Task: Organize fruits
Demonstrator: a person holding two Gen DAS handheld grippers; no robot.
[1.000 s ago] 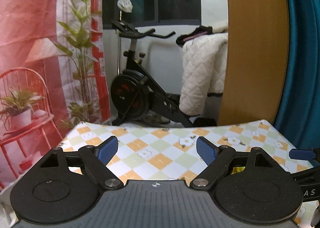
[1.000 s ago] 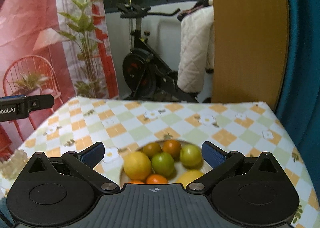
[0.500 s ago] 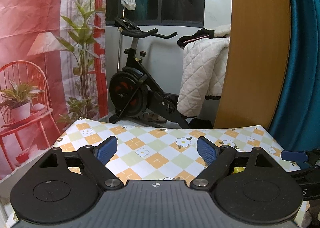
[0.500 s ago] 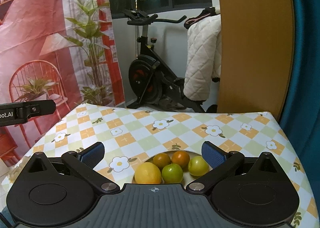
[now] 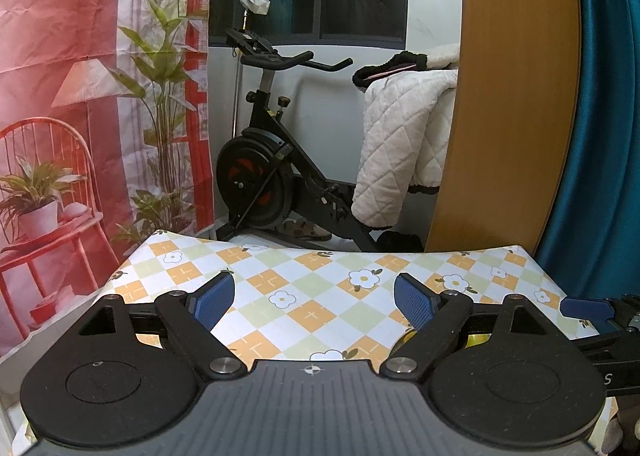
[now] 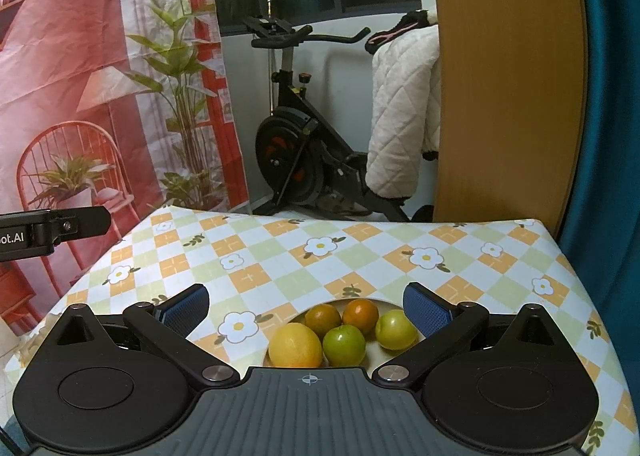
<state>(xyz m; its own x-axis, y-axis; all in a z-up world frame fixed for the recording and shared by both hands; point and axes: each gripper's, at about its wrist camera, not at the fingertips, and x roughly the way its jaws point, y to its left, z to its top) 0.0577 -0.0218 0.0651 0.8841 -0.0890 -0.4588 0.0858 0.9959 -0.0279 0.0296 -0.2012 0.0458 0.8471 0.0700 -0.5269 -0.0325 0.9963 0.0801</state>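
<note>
1. Right wrist view: the right gripper [image 6: 306, 306] stands with its jaws wide apart and nothing between the blue pads [image 6: 426, 312]; it holds no fruit.
2. Just below and ahead of it lies a pale plate [image 6: 374, 302] on the table [image 6: 280, 252], and the fruits are piled together there — a yellow lemon [image 6: 295, 345], a green apple [image 6: 344, 344], a paler green fruit [image 6: 395, 329] and two oranges [image 6: 362, 316] behind them. The near part of the plate is hidden under the gripper body, so more fruit may be there.
3. The gripper points down at the pile, probably because the first pick will be made from here; the wide jaws would fit around the lemon, the biggest piece.
4. Left wrist view: the left gripper [image 5: 314, 296] is also opened wide and empty, over a bare part of the checkered tablecloth. Only a yellow-green sliver shows under its right finger.
5. It seems to wait beside the plate — perhaps this free area is kept for the sorted fruit, but no second container is visible, so this is only a guess.
6. Behind the table stand an exercise bike [image 6: 304, 160], a wooden board [image 6: 508, 96] and a printed red backdrop [image 6: 80, 76]; none belong to the task.
</note>
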